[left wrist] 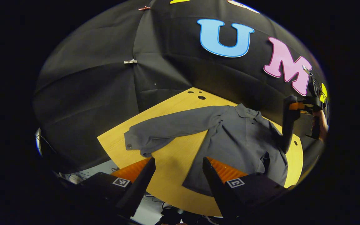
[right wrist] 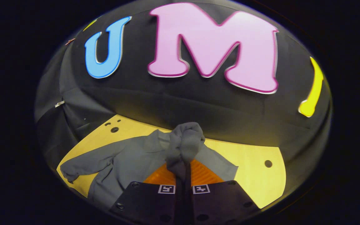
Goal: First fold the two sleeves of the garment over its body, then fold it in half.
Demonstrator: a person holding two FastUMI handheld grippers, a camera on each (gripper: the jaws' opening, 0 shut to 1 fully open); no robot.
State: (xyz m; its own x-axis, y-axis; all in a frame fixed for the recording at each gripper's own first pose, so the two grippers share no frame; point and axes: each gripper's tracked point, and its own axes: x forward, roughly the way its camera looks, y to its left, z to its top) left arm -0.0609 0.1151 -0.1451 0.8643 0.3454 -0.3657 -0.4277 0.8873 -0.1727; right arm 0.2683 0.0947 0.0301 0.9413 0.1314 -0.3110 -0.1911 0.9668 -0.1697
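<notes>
A grey long-sleeved shirt (left wrist: 239, 140) lies spread on the yellow wooden table (left wrist: 173, 156). One sleeve (left wrist: 167, 129) stretches flat across the table to the left, its cuff near the table's edge. My left gripper (left wrist: 178, 167) hovers open above the table's near edge, between that sleeve and the shirt's body, holding nothing. In the left gripper view the right gripper (left wrist: 295, 107) is at the far right, held by a hand, lifting the other sleeve (left wrist: 287, 125) off the table. In the right gripper view my right gripper (right wrist: 183, 168) is shut on that bunched sleeve (right wrist: 184, 143), with the shirt (right wrist: 127, 162) below.
Black cloth walls close in behind the table. The table (right wrist: 255, 178) has small round holes near its far corner (left wrist: 201, 97) and one at its right side (right wrist: 268, 163). Cables lie on the floor below the table's near edge (left wrist: 73, 178).
</notes>
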